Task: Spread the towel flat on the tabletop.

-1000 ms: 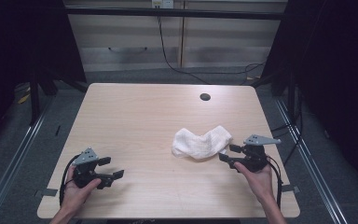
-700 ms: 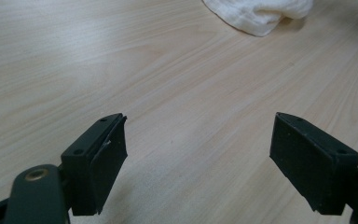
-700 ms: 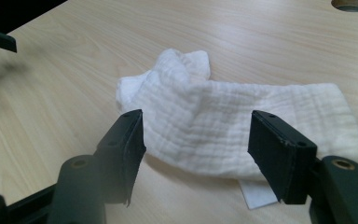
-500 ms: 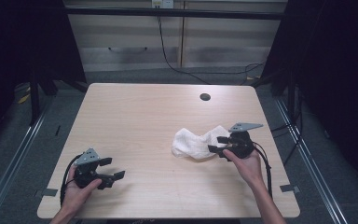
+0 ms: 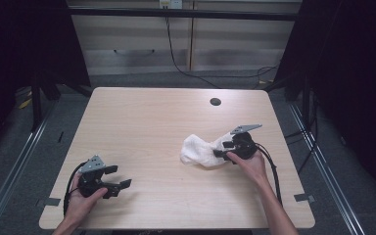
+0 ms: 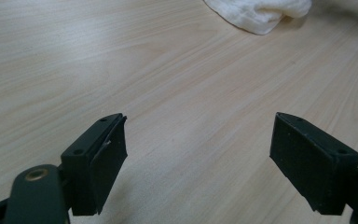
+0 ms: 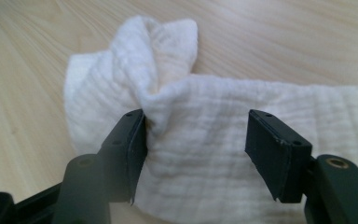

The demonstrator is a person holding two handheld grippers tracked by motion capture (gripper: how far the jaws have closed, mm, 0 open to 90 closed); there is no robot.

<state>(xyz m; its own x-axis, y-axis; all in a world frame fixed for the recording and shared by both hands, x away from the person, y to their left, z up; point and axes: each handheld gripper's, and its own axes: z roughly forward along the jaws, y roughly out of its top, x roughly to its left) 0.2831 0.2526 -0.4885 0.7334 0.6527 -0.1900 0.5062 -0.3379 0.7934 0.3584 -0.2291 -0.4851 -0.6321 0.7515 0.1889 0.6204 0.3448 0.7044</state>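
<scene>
So the right gripper (image 5: 223, 150) is down on the white cloth (image 5: 201, 151), which sits crumpled on the right half of the wooden table (image 5: 152, 127), a bit nearer the person's edge than the middle. In the right gripper view (image 7: 196, 149) its jaws are apart, not clamped on anything yet, with a ridge of the cloth (image 7: 205, 130) lying right in the gap between them. The left-hand jaw in that view looks like it's pressed up against a bunched fold, while the other one sits over flatter fabric; can't really tell if that one is actually touching. One corner of the cloth sticks up in a little peak past the jaws. The right hand (image 5: 247, 164) wraps the gripper's body from behind, and its cable trails back along the forearm. The left gripper (image 5: 120, 177) is way over at the near left corner of the table, well apart from the cloth, held in the left hand (image 5: 85, 196). In the left gripper view (image 6: 198, 163) its jaws are spread wide with nothing but bare wood between them, and the cloth (image 6: 261, 14) is just visible far off at the top edge. There's also a small dark round hole (image 5: 215, 102) near the table's far edge.
</scene>
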